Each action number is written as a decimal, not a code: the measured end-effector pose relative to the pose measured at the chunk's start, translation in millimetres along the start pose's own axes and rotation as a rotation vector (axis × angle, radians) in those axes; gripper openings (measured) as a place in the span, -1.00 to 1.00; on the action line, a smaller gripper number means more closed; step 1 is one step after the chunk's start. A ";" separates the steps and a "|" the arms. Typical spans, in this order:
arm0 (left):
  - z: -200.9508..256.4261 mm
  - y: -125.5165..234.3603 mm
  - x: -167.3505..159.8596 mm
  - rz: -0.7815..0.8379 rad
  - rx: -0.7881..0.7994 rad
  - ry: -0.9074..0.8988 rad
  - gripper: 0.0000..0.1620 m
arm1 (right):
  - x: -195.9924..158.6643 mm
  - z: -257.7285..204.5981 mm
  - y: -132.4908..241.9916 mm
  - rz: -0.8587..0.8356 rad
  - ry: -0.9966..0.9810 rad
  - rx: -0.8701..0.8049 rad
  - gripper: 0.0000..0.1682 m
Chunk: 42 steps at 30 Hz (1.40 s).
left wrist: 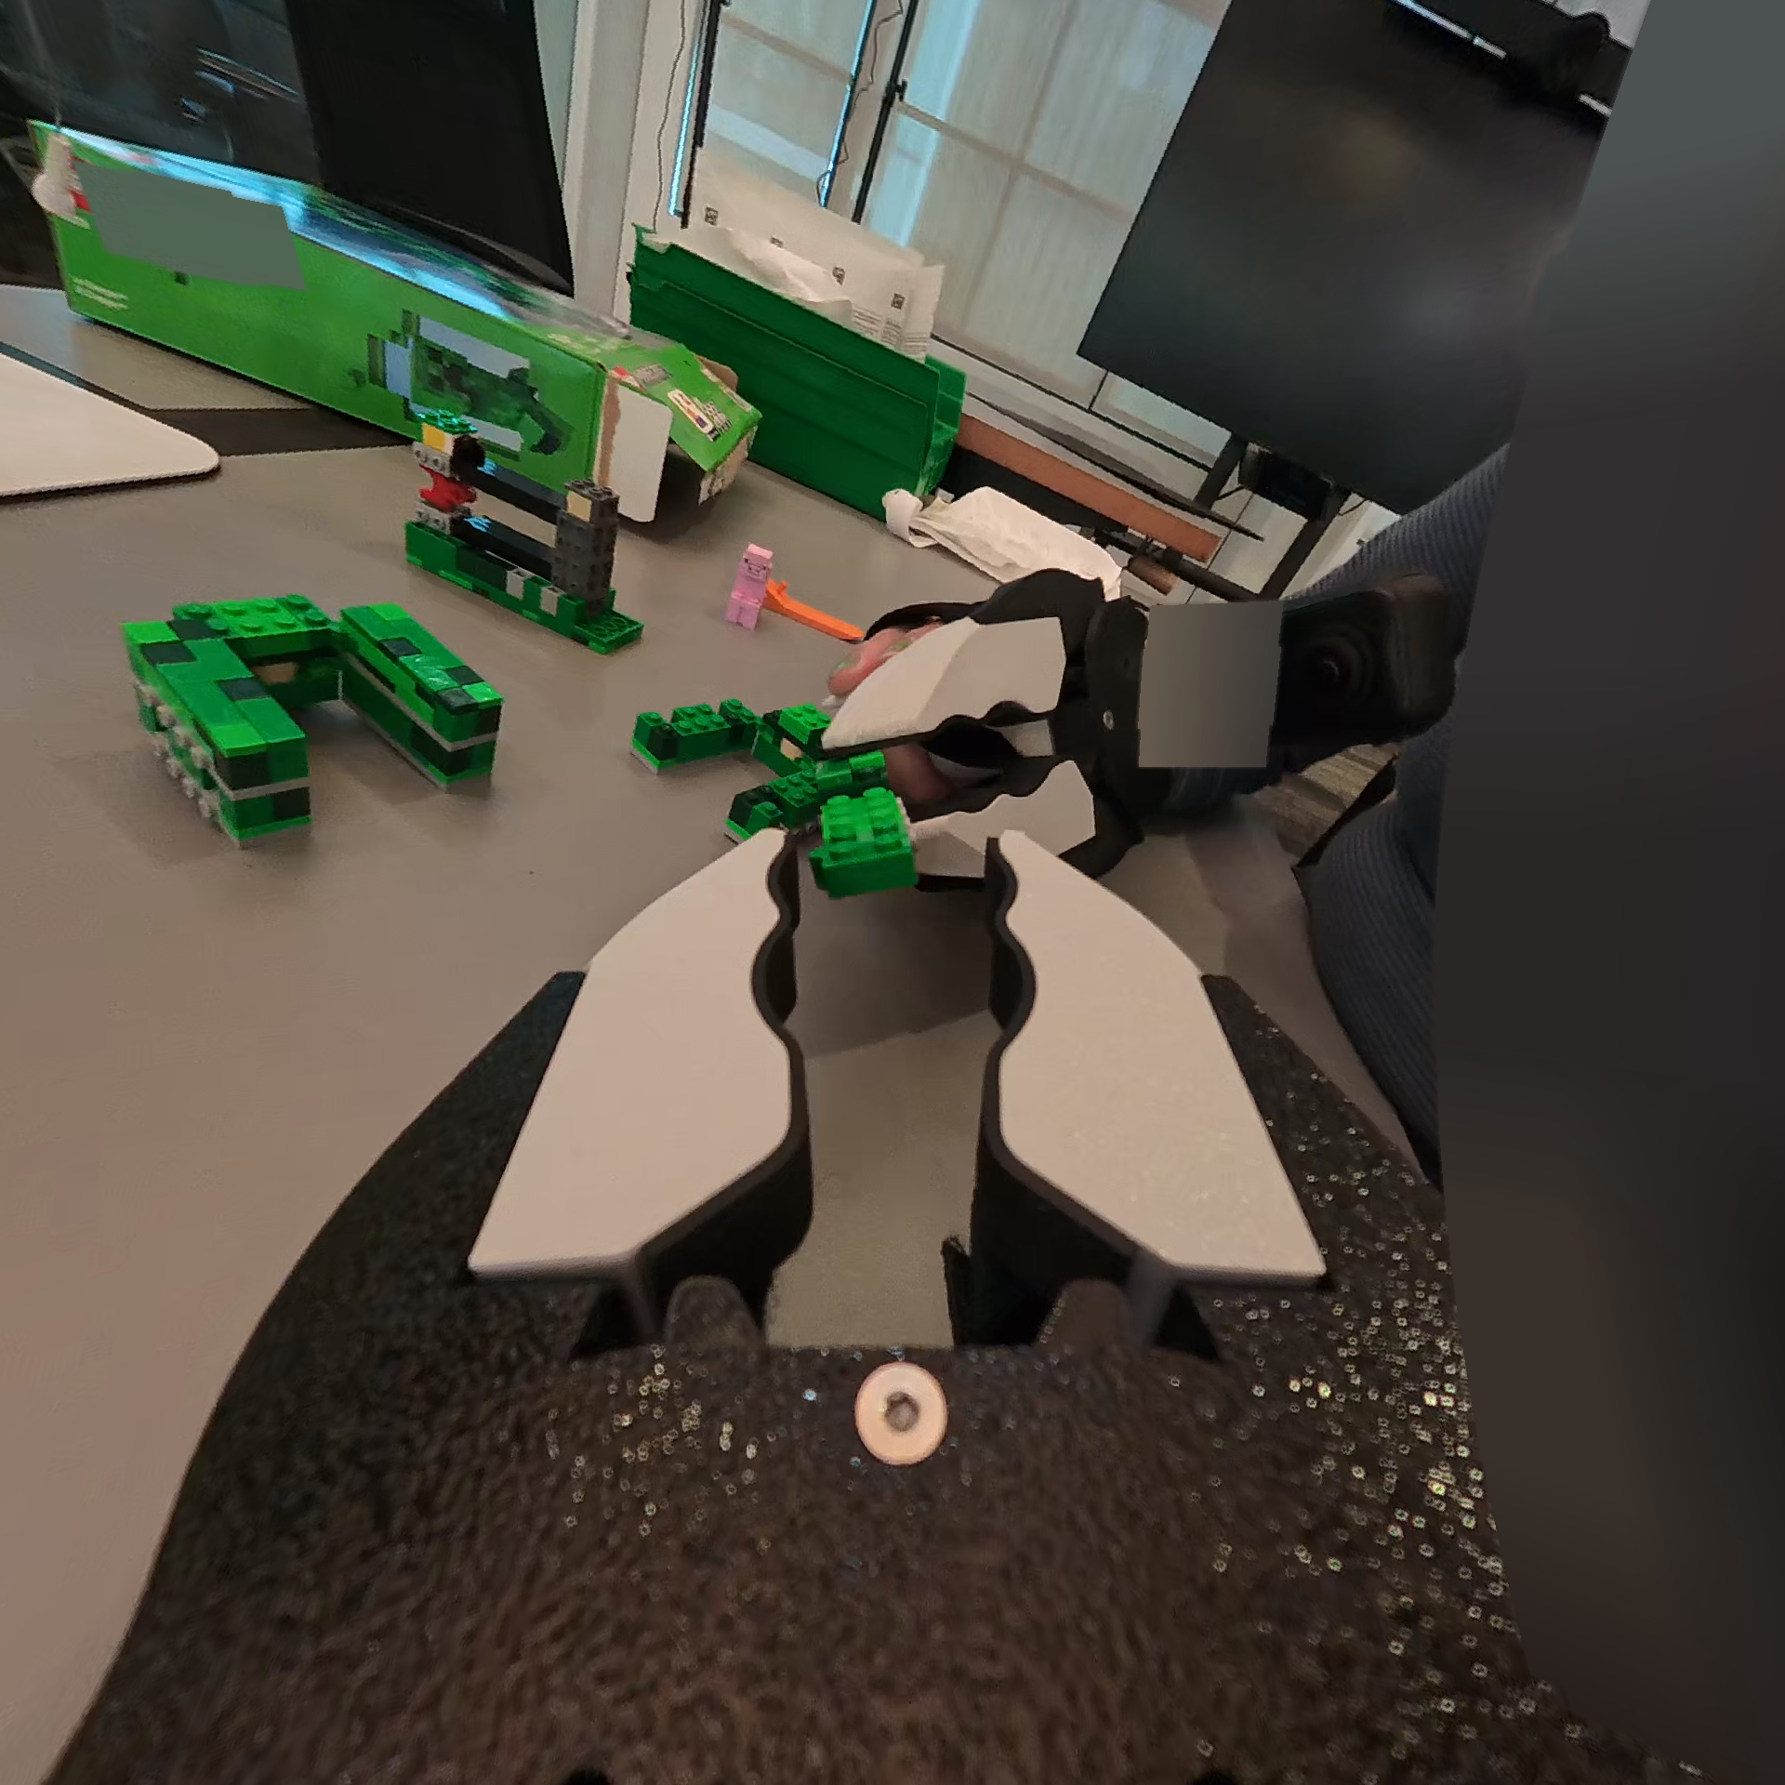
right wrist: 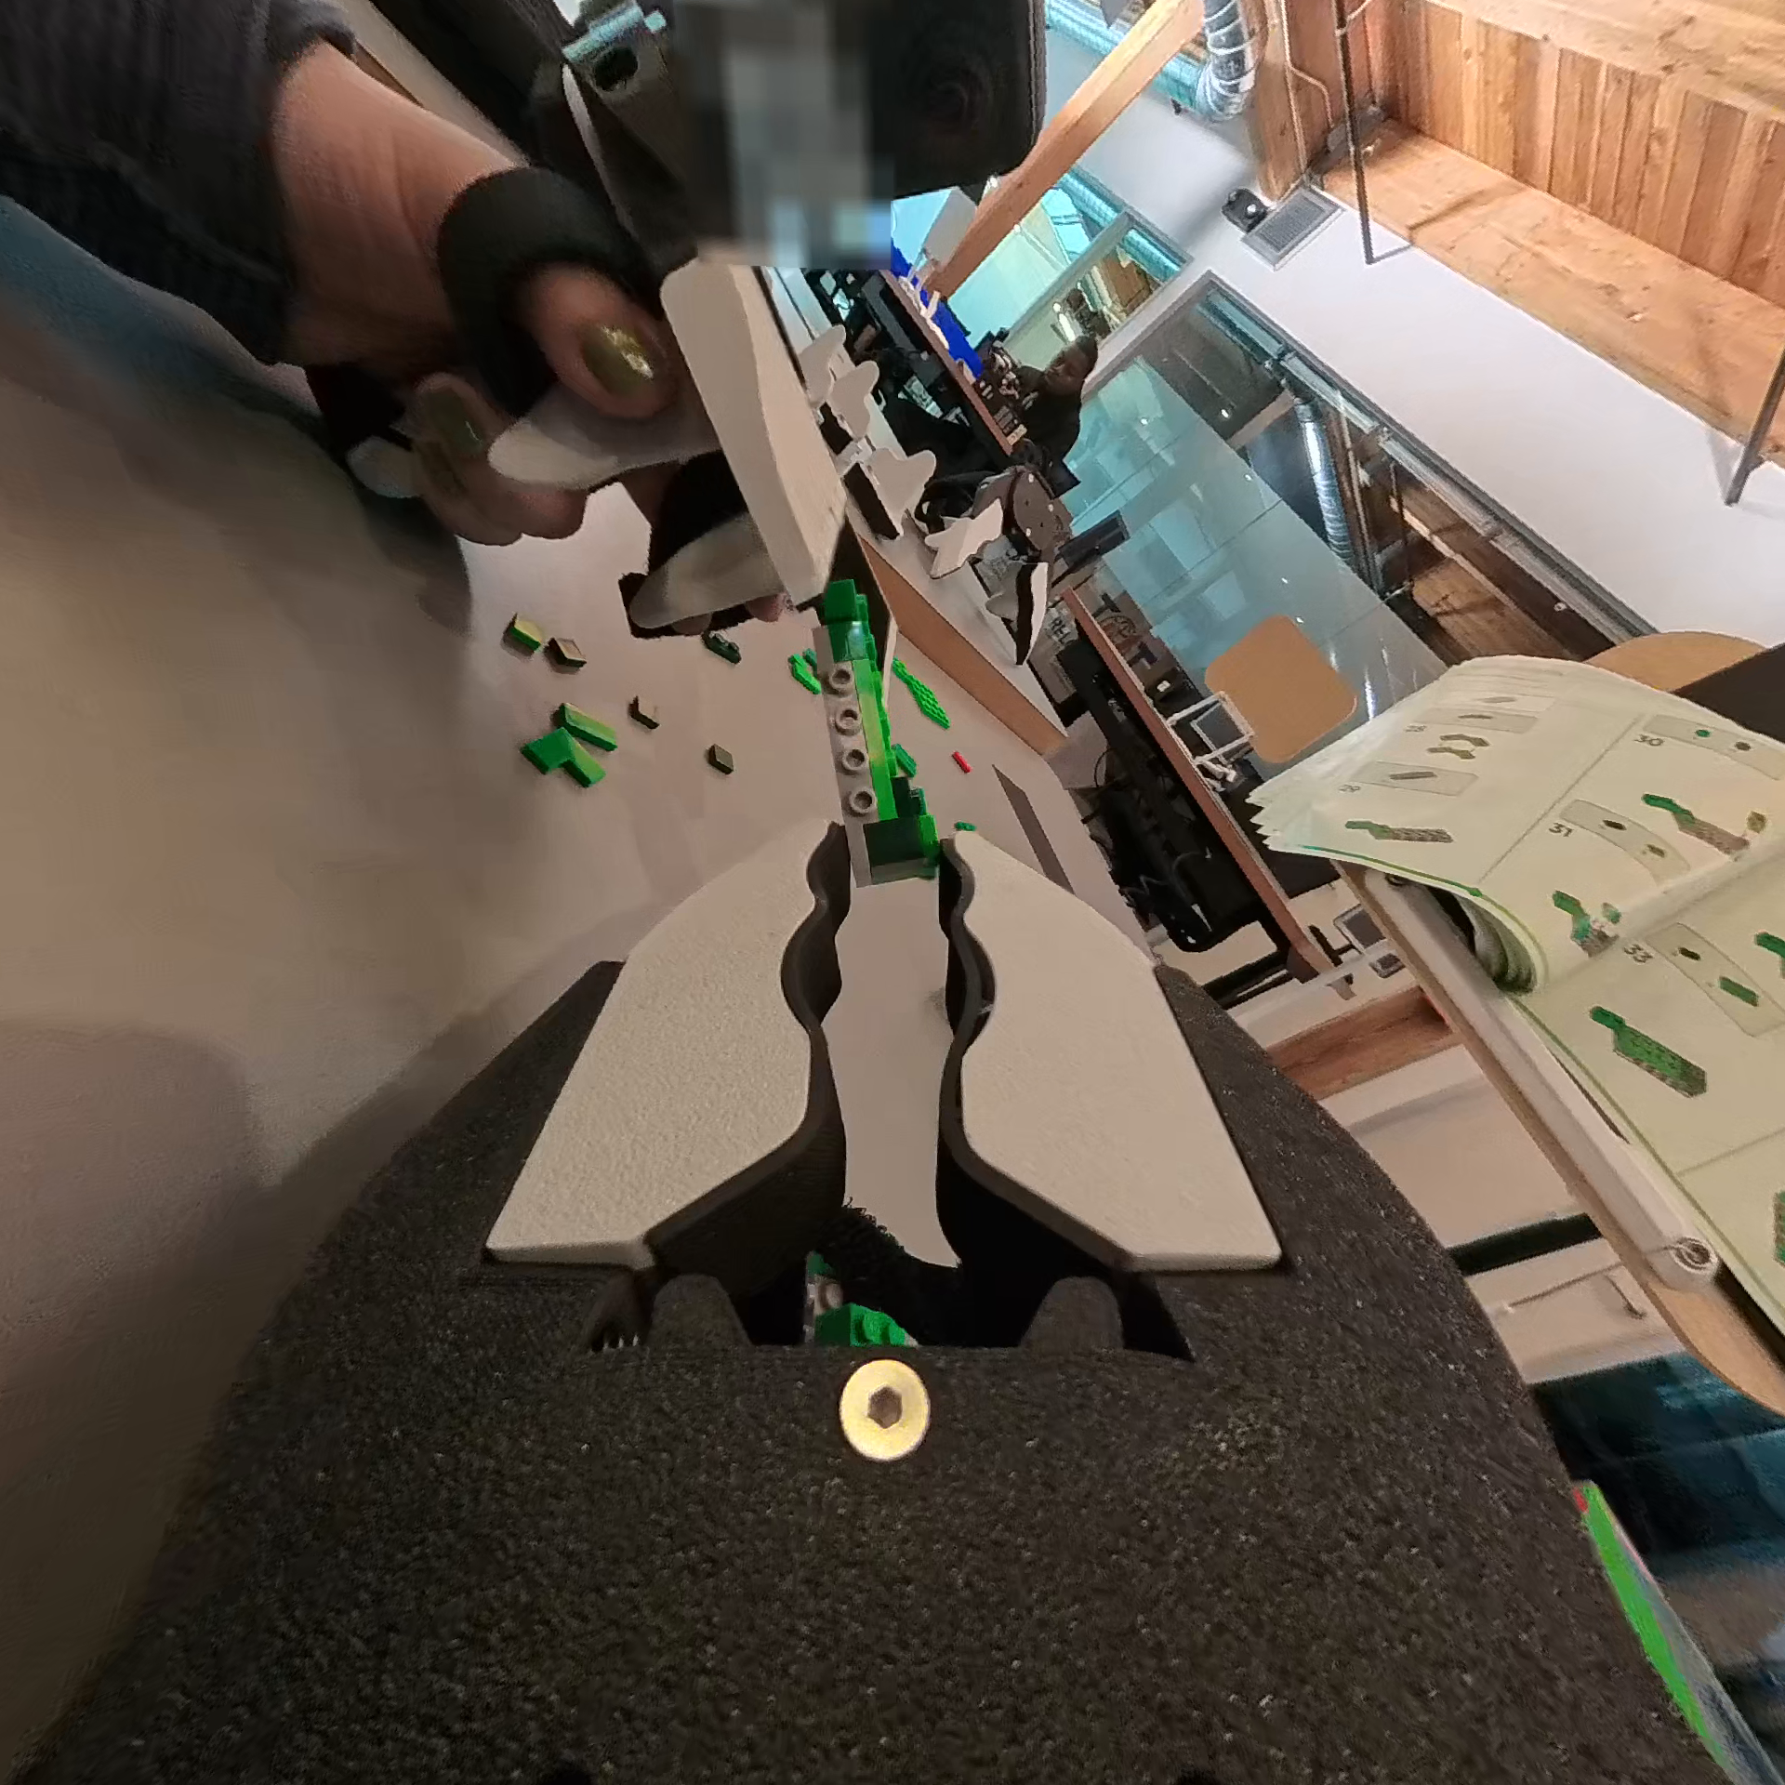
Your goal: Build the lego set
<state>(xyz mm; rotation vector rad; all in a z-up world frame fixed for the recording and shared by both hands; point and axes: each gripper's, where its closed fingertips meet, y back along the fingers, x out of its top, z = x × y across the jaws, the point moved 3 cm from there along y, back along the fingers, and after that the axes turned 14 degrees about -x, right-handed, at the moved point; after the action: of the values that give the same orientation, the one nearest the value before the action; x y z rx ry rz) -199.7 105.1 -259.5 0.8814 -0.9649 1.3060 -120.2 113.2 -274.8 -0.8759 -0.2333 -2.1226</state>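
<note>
Right tool [right wrist: 893,850] clamped on the green strip assembly [right wrist: 860,734].
Its long axis runs toward 12 o'clock; left tool [left wrist: 893,860] stands apart above the bench [left wrist: 290,966].

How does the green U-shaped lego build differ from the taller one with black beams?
The U-shaped build is almost all green; the black-beam build adds black beams, a grey column and a red piece on a green base. The U-shaped build lies low and wide; the black-beam build stands taller and narrower. Both rest on the grey table.
</note>
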 end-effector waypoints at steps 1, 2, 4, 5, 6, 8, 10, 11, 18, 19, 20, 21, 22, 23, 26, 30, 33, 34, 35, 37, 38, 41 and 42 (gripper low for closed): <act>0.9 -0.5 -0.3 -0.005 -0.002 -0.010 -0.56 | 0.0 0.6 -0.1 -0.002 0.000 -0.004 -0.80; 1.6 -1.0 -0.3 -0.015 0.007 -0.037 -0.56 | 0.0 1.1 -0.1 -0.003 -0.006 -0.005 -0.80; 1.9 -1.5 -1.2 -0.075 0.077 -0.176 -0.56 | -0.2 2.0 -0.1 -0.009 -0.026 0.000 -0.80; 1.7 -1.6 -2.8 -0.129 0.133 -0.272 -0.56 | -0.6 2.2 -0.2 -0.014 -0.038 0.004 -0.80; 1.0 -1.5 -4.4 -0.187 0.198 -0.370 -0.57 | -0.7 2.4 -0.2 -0.018 -0.050 0.009 -0.80; 0.0 -1.4 -5.4 -0.275 0.310 -0.533 -0.59 | -0.7 3.0 0.0 -0.025 -0.073 0.016 -0.80; -1.4 -0.6 -3.9 -0.308 0.382 -0.609 -0.61 | -1.7 4.6 -0.4 -0.042 -0.095 0.014 -0.80; -1.6 0.0 -2.3 -0.307 0.403 -0.633 -0.61 | -2.5 5.5 -0.8 -0.049 -0.103 0.012 -0.80; 3.9 6.7 9.9 -0.259 0.484 -0.744 -0.72 | -5.9 9.0 -2.9 -0.085 -0.128 -0.002 -0.80; 3.6 5.9 8.4 -0.267 0.477 -0.737 -0.78 | -5.7 8.8 -2.8 -0.085 -0.128 -0.001 -0.80; 3.0 4.9 7.0 -0.275 0.470 -0.729 -0.80 | -5.5 8.6 -3.0 -0.084 -0.126 -0.001 -0.80; 2.6 3.3 5.4 -0.281 0.459 -0.721 -0.81 | -5.2 8.3 -3.0 -0.082 -0.123 0.000 -0.80; 2.1 1.7 4.2 -0.285 0.450 -0.716 -0.82 | -5.0 8.0 -3.0 -0.082 -0.120 0.001 -0.80; 1.6 0.9 3.9 -0.286 0.453 -0.716 -0.79 | -5.4 8.2 -3.1 -0.084 -0.118 -0.001 -0.80; 1.9 0.0 4.3 -0.280 0.450 -0.718 -0.78 | -5.2 8.7 -3.3 -0.085 -0.132 0.004 -0.80; 1.5 -0.7 3.5 -0.286 0.452 -0.721 -0.75 | -5.3 8.1 -3.6 -0.090 -0.128 0.006 -0.80; 0.6 -1.4 2.1 -0.306 0.458 -0.727 -0.74 | -5.7 7.4 -3.9 -0.096 -0.121 0.007 -0.80; 0.5 -1.4 1.7 -0.315 0.462 -0.733 -0.74 | -5.8 7.1 -4.0 -0.098 -0.118 0.008 -0.80; 0.4 -1.2 1.6 -0.320 0.466 -0.737 -0.75 | -5.8 6.9 -4.1 -0.098 -0.117 0.008 -0.80; 0.1 -0.8 1.9 -0.320 0.469 -0.737 -0.76 | -5.5 6.9 -4.4 -0.097 -0.118 0.009 -0.80; -0.2 -0.4 2.2 -0.317 0.470 -0.735 -0.76 | -5.2 7.0 -4.7 -0.095 -0.121 0.008 -0.80; -0.5 1.0 4.2 -0.289 0.471 -0.729 -0.75 | -4.6 7.8 -5.1 -0.092 -0.132 0.008 -0.80; -1.4 2.8 5.6 -0.275 0.480 -0.724 -0.74 | -4.6 7.9 -5.1 -0.092 -0.133 0.008 -0.80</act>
<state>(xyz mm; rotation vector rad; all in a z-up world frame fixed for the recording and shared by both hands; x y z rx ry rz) -202.4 108.7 -254.9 1.8719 -1.0295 0.9950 -118.0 122.8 -271.4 -1.0208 -0.3570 -2.1480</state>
